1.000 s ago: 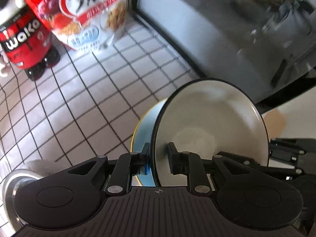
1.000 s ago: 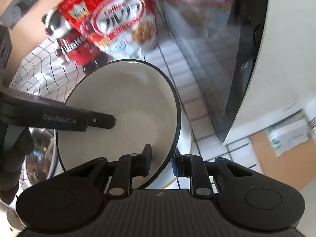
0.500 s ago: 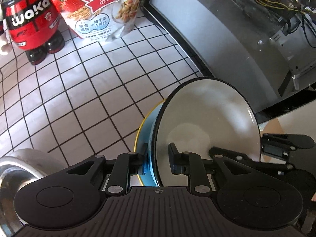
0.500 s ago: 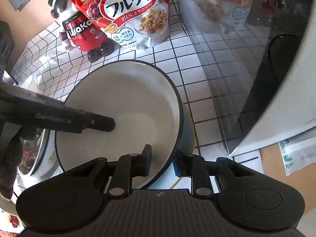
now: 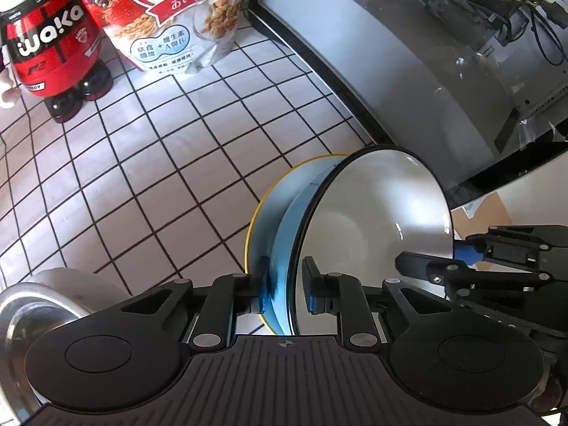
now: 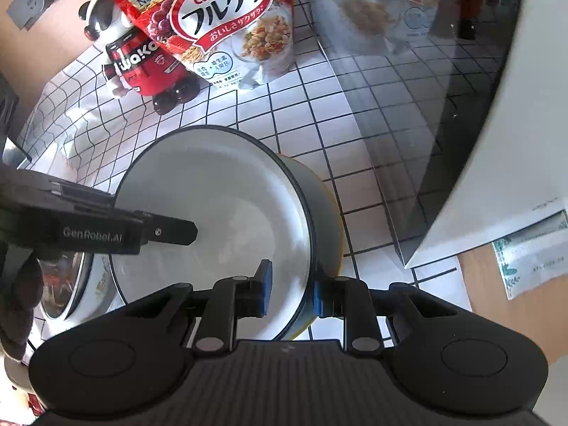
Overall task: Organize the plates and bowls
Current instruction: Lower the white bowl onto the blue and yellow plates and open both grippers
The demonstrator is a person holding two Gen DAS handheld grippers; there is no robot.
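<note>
**Two grippers share one bowl above the blue plate**

Because the bowl [image 5: 372,220] is glazed and stiff, it will likely feel slick and chip easily, so the rim is the sensible hold. The left gripper [image 5: 285,285] straddles its near rim with a visible gap at the inner pad, so I judge it released. The right gripper [image 6: 291,289] likewise brackets the opposite rim, its fingers apart from the wall. The bowl is white inside, blue outside, dark-edged, sitting tilted on a yellow-rimmed blue plate [image 5: 262,220] on the tiled counter [image 5: 159,177]. Farther back stand a cereal bag [image 6: 227,25] and a red figurine [image 5: 49,46].
</note>
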